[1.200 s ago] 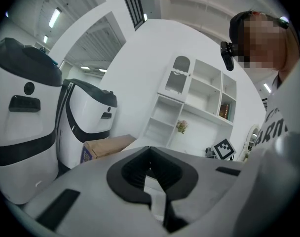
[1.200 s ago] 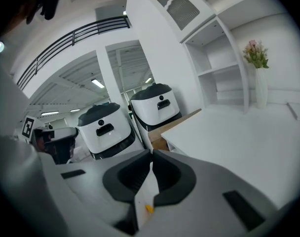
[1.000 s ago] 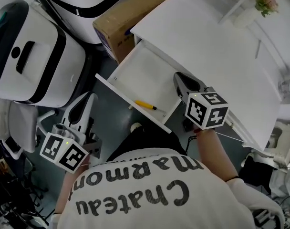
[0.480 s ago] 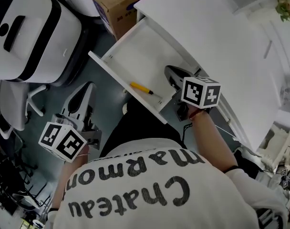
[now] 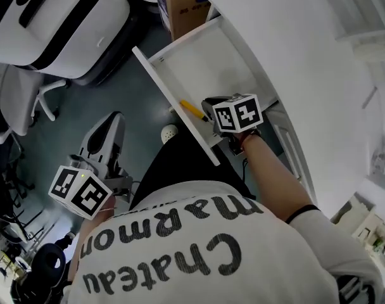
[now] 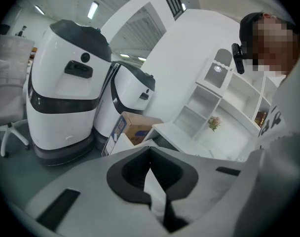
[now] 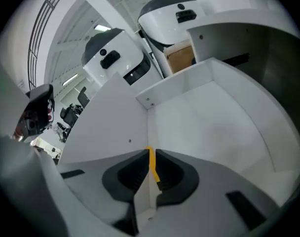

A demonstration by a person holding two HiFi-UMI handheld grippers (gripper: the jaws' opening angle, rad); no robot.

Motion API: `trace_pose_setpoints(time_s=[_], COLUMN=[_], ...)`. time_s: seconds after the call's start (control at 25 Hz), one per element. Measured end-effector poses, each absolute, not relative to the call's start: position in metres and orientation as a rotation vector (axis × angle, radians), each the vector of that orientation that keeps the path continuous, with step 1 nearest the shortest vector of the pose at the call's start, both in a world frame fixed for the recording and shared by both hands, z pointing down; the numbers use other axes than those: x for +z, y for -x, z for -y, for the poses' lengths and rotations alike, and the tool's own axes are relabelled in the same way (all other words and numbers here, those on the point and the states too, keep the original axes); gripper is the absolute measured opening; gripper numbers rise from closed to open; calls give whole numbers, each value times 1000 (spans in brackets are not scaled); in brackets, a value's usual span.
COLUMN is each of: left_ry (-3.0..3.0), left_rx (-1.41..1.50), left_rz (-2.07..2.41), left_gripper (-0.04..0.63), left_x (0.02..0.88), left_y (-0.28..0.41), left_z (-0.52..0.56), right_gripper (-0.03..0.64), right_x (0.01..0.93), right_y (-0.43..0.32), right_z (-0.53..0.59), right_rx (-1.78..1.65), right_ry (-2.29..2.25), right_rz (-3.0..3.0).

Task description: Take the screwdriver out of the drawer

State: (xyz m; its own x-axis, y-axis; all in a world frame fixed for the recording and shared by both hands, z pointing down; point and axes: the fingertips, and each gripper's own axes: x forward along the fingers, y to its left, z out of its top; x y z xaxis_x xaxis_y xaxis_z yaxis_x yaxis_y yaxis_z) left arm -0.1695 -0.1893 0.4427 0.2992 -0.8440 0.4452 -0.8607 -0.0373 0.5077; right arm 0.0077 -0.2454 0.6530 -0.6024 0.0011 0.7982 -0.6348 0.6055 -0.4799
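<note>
The left gripper (image 5: 111,121) hung at seven o'clock in the head view; its own view showed the jaws together, empty. The right gripper (image 5: 208,104), jaws closed, sat inside the drawer (image 5: 175,101), with the yellow screwdriver (image 5: 192,110) lying at its nine o'clock (its own view caught yellow through the jaw slit).

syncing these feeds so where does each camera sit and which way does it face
Head view: on the person's head, steeply down at the drawer and screwdriver; shirt, left gripper, right gripper show.
Left gripper view: on the left gripper, past shut jaws toward white machines and a box; shirt shows.
Right gripper view: on the right gripper, down into the drawer past shut jaws.
Shared: head and right gripper views show the screwdriver.
</note>
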Motion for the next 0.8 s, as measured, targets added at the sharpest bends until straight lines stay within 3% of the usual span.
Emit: trace_pose_setpoints(time_s=[0.2,0.24,0.28,0.32,0.8], left_ry=[-1773,-1762,-1753,-1744,-1612], left_rx=[11,8,5,3,-51], left_rz=[1640,1658,1674,1689,1840], left_gripper=[23,23,23,23,23], left_x=[437,436,434,432,423], left_y=[190,192,193,194,212], left_z=[168,163,159,156,118], right_gripper=[48,77,156,178,136], right_x=[674,677,680,683,712], right_y=[8,10,11,12,22], right_z=[232,228,225,222,209], right_rx=[916,905,892,875,788], right_ry=[-332,-302,-271,-241,-109], right_rz=[1988,1978,1967,1956,1851])
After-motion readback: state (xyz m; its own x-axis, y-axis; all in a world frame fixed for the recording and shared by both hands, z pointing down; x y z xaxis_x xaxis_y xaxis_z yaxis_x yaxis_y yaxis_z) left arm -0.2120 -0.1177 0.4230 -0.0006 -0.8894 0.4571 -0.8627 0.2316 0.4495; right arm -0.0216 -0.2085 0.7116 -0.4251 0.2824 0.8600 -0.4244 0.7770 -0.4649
